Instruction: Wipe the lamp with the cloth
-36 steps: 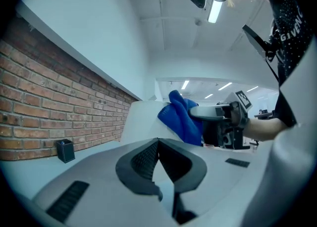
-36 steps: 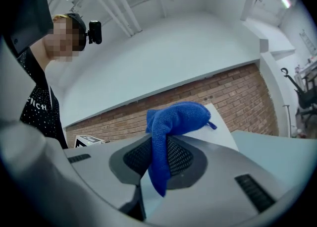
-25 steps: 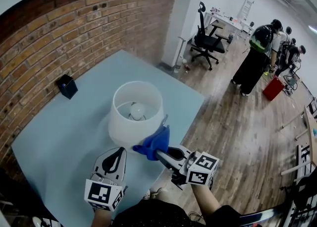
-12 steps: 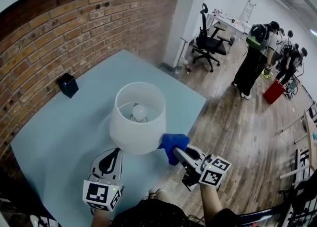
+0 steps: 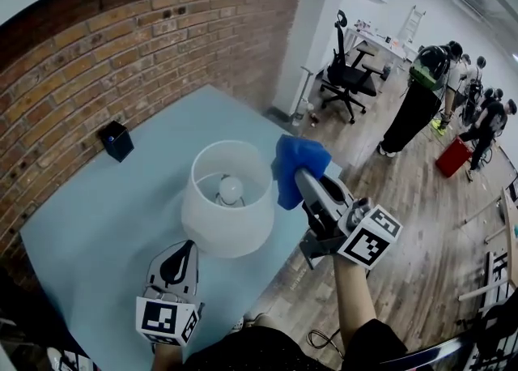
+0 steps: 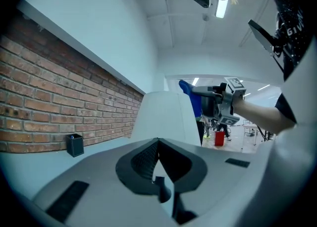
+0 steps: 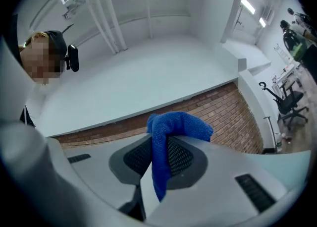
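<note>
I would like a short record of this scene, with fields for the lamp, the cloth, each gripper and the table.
Lamp: white drum-shaded table lamp, upright on the pale blue table, bulb visible inside.
Cloth: blue woven cloth, clamped in right gripper, beside the shade's upper rim; contact unclear.
Left gripper: shut, empty, low before the lamp.
Other: small black box by the brick wall.

Bright, even indoor lighting; sharp centre, heavy fisheye distortion, dark vignetted corners.
</note>
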